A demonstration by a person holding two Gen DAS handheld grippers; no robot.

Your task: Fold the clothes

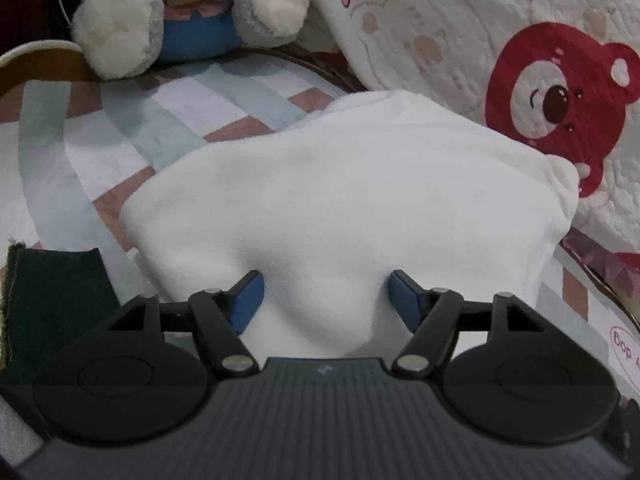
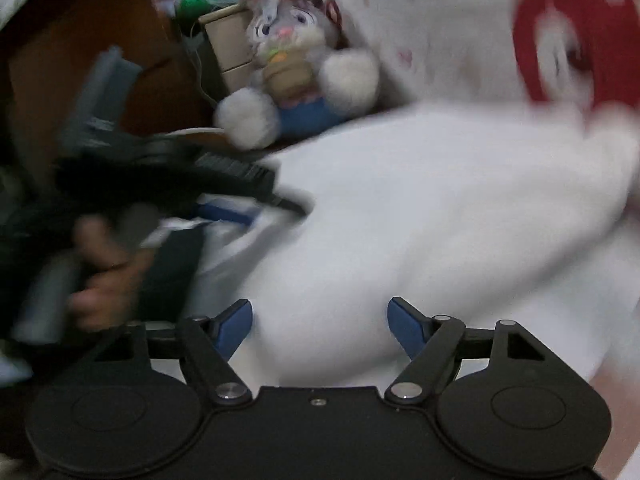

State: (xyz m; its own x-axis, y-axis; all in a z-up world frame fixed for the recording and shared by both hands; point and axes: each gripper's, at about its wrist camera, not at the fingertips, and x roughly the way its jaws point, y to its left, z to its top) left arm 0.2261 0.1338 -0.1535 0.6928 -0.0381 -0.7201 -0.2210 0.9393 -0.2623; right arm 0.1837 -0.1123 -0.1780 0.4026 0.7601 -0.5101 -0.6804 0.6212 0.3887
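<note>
A folded white garment [image 1: 340,184] lies on the checked bed cover [image 1: 120,132], filling the middle of the left wrist view. My left gripper [image 1: 326,296] is low over its near edge, and a raised ridge of the white cloth sits between the parted blue pads [image 1: 250,296] without looking pinched. The right wrist view is blurred. There my right gripper [image 2: 320,320] stands wide open just above the same white garment [image 2: 420,208], nothing gripped. The left gripper [image 2: 180,176] and the hand [image 2: 108,264] holding it show at the left.
A dark green cloth [image 1: 52,300] lies at the near left. A plush rabbit [image 1: 192,12] sits at the back by the wooden bed end. A cream quilt with a red bear print [image 1: 560,88] is heaped along the right, touching the garment's far corner.
</note>
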